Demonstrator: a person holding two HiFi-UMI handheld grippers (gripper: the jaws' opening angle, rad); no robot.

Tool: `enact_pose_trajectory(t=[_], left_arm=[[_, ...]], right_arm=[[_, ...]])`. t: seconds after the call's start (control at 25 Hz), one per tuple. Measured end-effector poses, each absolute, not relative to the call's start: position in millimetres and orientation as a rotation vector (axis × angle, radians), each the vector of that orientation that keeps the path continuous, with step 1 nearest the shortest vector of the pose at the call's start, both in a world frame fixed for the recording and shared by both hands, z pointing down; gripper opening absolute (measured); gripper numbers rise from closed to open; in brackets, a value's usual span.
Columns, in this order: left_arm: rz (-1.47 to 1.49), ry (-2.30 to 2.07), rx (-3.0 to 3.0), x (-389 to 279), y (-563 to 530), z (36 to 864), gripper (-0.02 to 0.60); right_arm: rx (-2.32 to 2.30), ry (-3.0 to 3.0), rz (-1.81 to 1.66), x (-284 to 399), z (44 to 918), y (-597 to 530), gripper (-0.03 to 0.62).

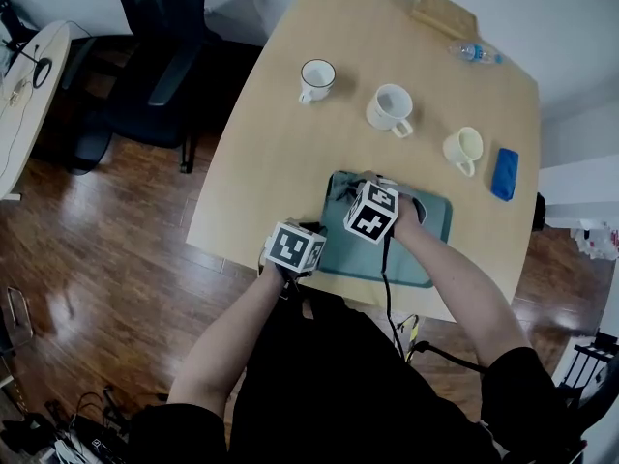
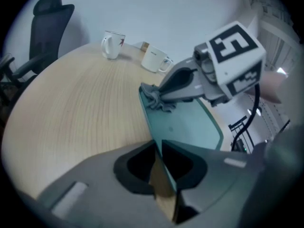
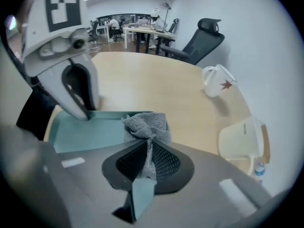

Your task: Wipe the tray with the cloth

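A teal tray (image 1: 426, 259) lies at the near edge of the wooden table (image 1: 271, 162). My left gripper (image 2: 159, 164) is shut on the tray's (image 2: 190, 127) near left rim, which runs in between its jaws. My right gripper (image 3: 145, 151) is shut on a bunched grey cloth (image 3: 147, 123). It holds the cloth down on the far left corner of the tray (image 3: 85, 132). The left gripper view shows the cloth (image 2: 157, 99) under the right gripper (image 2: 160, 93) at that corner. From the head view, both marker cubes sit over the tray's left part and the cloth (image 1: 340, 189) peeks out beyond the right one.
Three cups (image 1: 316, 79) (image 1: 391, 109) (image 1: 464, 149) stand in a row beyond the tray. A blue object (image 1: 504, 173) lies at the right, with a water bottle (image 1: 474, 53) and a wooden block (image 1: 443, 12) at the far edge. An office chair (image 1: 160, 56) stands left of the table.
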State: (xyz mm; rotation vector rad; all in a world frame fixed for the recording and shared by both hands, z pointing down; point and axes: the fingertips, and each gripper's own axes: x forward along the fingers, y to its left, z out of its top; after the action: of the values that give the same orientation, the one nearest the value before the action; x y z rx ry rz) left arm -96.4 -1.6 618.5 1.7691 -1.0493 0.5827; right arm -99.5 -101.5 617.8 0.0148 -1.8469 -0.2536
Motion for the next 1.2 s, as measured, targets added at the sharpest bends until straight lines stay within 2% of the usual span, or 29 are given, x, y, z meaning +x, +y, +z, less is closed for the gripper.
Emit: enact_pose_trajectory(t=[0.2,0.48,0.76,0.92,1.04,1.2], left_arm=[[0.547,-1.04,1.76,-99,-3,618,0.048],[0.525,-1.026,1.744,-103,0,619,0.048],[0.535,-1.035,1.724,-105,2,620,0.046],[0.541,-1.035,1.716,-106,1,620,0.044],[0.567,-1.045,1.722,-104,1,621,0.046],[0.595,-1.064,1.722,-106,0,621,0.046]], right_arm=[[0.113,-1.87,-0.239,-115,616,-111,0.037],[-0.145,-1.86,-0.281,-104,620,-22,0.037],[-0.179,-1.896,-0.133,-80,617,49,0.035],[-0.191,-1.925,-0.191,-74,616,79,0.034],[-0.099,-1.939,-0.06,-54,616,69,0.034],[0.064,-1.922,0.144,12,620,49,0.034]])
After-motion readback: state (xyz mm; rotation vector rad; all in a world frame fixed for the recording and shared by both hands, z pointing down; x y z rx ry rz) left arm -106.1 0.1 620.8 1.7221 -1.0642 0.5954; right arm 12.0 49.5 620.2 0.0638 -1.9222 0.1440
